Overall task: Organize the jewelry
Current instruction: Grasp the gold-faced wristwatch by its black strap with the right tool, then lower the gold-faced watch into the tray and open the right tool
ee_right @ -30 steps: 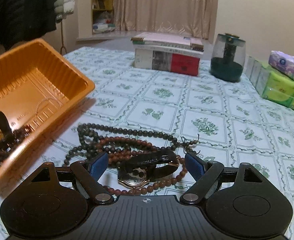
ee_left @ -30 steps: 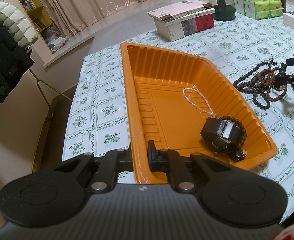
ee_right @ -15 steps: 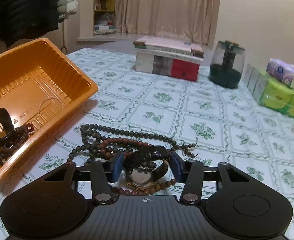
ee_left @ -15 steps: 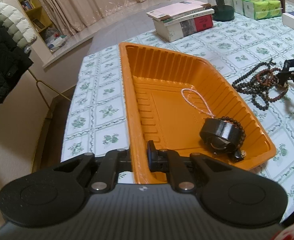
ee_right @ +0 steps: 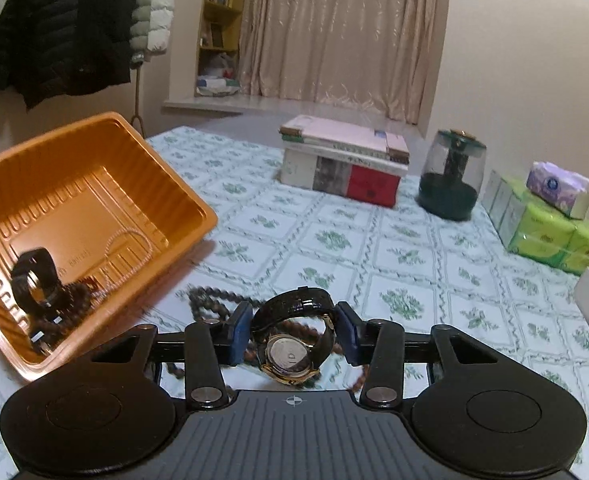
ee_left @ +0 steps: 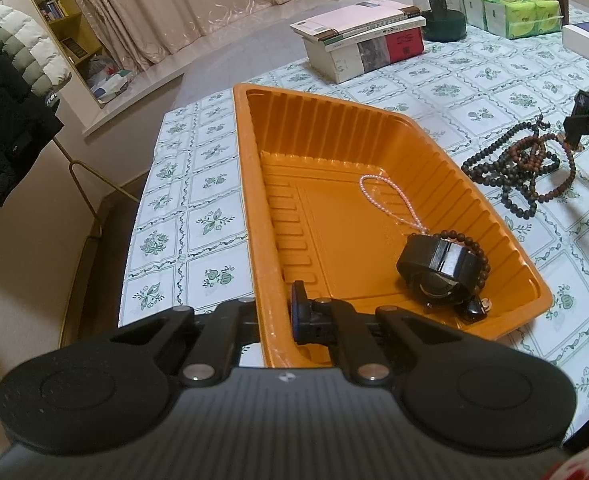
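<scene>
- Green-patterned tablecloth (ee_right: 414, 248) is covering the table, with a stack of books (ee_right: 344, 168), a dark green glass jar (ee_right: 452, 178) and packs of green tissues (ee_right: 550, 224) sitting toward the far side; curtains and a bookshelf are standing behind.
- Left gripper (ee_left: 274, 316) is clamping the near wall of the orange tray (ee_left: 318, 136) — one finger is sitting outside the wall, the other inside.
- Inside the tray, a black watch (ee_left: 438, 264) is lying near the right corner closest to the left wrist camera, with a dark bead bracelet (ee_left: 474, 248) curled around it and touching it.
- A pink bead strand (ee_left: 378, 196) is lying on the tray floor, running from the middle toward the black watch.
- Right gripper (ee_right: 294, 332) is closing its blue pads (ee_right: 240, 332) on the black strap of a gold-cased watch (ee_right: 290, 354) — the watch is hanging between them, dial tilted toward the camera.
- Below that watch, a heap of brown and dark prayer beads (ee_left: 522, 168) is lying on the cloth just beside the tray's right wall; in the right wrist view these beads are looking blurred.
</scene>
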Demonstrator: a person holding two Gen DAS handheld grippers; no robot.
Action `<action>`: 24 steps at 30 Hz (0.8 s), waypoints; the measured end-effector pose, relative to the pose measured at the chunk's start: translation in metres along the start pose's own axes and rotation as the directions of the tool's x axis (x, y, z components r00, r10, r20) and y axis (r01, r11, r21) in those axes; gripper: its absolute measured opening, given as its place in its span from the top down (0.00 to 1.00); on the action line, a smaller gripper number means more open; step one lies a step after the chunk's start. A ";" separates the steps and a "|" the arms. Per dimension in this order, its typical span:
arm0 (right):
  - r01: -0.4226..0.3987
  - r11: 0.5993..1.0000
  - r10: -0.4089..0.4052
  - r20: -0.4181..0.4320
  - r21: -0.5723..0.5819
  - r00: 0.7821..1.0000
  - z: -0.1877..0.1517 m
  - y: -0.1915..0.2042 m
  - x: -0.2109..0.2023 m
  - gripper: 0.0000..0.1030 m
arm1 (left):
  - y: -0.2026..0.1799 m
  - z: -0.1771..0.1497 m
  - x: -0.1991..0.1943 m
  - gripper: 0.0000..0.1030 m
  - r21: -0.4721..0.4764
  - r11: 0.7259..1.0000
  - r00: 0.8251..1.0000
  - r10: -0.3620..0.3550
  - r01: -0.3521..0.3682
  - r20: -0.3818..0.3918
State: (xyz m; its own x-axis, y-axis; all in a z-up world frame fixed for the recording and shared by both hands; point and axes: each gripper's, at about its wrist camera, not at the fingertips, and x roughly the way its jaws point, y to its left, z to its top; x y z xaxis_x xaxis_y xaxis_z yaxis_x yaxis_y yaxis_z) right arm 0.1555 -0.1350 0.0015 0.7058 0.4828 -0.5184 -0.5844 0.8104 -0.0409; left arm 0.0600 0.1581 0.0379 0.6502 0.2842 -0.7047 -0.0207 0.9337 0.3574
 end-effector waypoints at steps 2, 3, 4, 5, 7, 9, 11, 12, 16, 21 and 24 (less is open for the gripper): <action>-0.010 1.000 0.010 0.009 -0.009 1.000 0.005 0.004 -0.002 0.56 | 0.000 0.000 0.000 0.95 0.001 1.000 1.000 -0.002 0.002 0.000; -0.016 1.000 0.016 0.014 -0.012 1.000 0.007 0.007 -0.003 0.56 | 0.000 0.000 0.000 0.95 0.003 1.000 1.000 -0.003 0.003 0.001; -0.022 1.000 0.022 0.018 -0.013 1.000 0.010 0.008 -0.004 0.56 | 0.000 0.000 0.000 0.95 0.004 1.000 1.000 -0.004 0.004 0.000; -0.030 0.999 0.030 0.021 -0.015 0.999 0.012 0.011 -0.004 0.56 | 0.000 0.000 0.000 0.95 0.006 1.000 1.000 -0.006 0.006 0.000; -0.044 0.999 0.044 0.026 -0.020 0.999 0.016 0.016 -0.005 0.56 | 0.000 0.001 0.000 0.94 0.009 1.000 1.000 -0.009 0.009 -0.001; -0.056 0.998 0.057 0.030 -0.025 0.998 0.019 0.020 -0.005 0.56 | 0.000 0.001 0.000 0.94 0.012 1.000 1.000 -0.012 0.012 -0.002; -0.069 0.997 0.070 0.033 -0.031 0.997 0.022 0.025 -0.004 0.56 | 0.000 0.001 0.000 0.94 0.016 1.000 1.000 -0.013 0.013 -0.002; -0.076 0.997 0.077 0.033 -0.033 0.996 0.023 0.027 -0.004 0.56 | 0.000 0.001 0.000 0.94 0.018 1.000 1.000 -0.013 0.013 -0.002; -0.104 0.994 0.105 0.037 -0.043 0.994 0.028 0.037 -0.003 0.56 | 0.000 0.002 0.000 0.94 0.027 1.000 1.000 -0.014 0.014 -0.001; -0.142 0.988 0.144 0.042 -0.053 0.989 0.037 0.048 0.000 0.56 | 0.002 0.002 0.001 0.94 0.031 0.999 1.000 -0.018 0.018 0.000; -0.171 0.983 0.174 0.045 -0.062 0.984 0.043 0.057 0.004 0.56 | 0.002 0.002 0.001 0.94 0.032 0.999 1.000 -0.019 0.019 0.001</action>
State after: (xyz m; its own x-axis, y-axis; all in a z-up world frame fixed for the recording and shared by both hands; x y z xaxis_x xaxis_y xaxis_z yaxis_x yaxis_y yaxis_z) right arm 0.1422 -0.0728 0.0342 0.6103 0.6310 -0.4790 -0.7204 0.6936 -0.0042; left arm 0.0617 0.1594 0.0393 0.6511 0.2658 -0.7109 0.0161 0.9316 0.3631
